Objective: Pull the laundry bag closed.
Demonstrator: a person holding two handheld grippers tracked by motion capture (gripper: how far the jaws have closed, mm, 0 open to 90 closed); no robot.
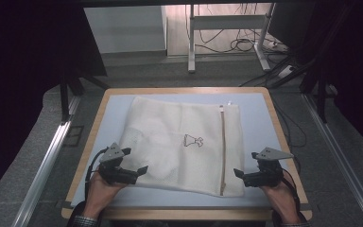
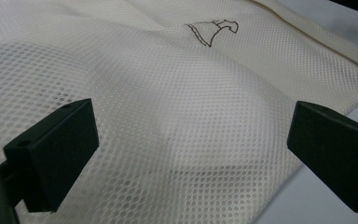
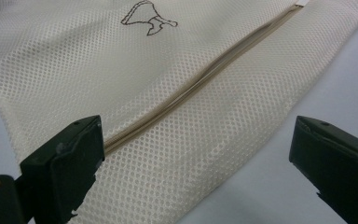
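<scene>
A white mesh laundry bag (image 1: 182,142) lies flat across the middle of the blue counter (image 1: 257,113), its zip (image 1: 222,146) running near to far along the right side, and both tools sit at its near edge with jaws wide apart: the left tool (image 1: 134,161) over the near-left corner, the right tool (image 1: 238,165) just beside the near end of the zip. It looks light, limp and a little slippery, with something soft bulging inside on the left, so it'll sag and fold when lifted. Best bet is pinching the hemmed corners or the stiffer zip seam, not the loose mesh
</scene>
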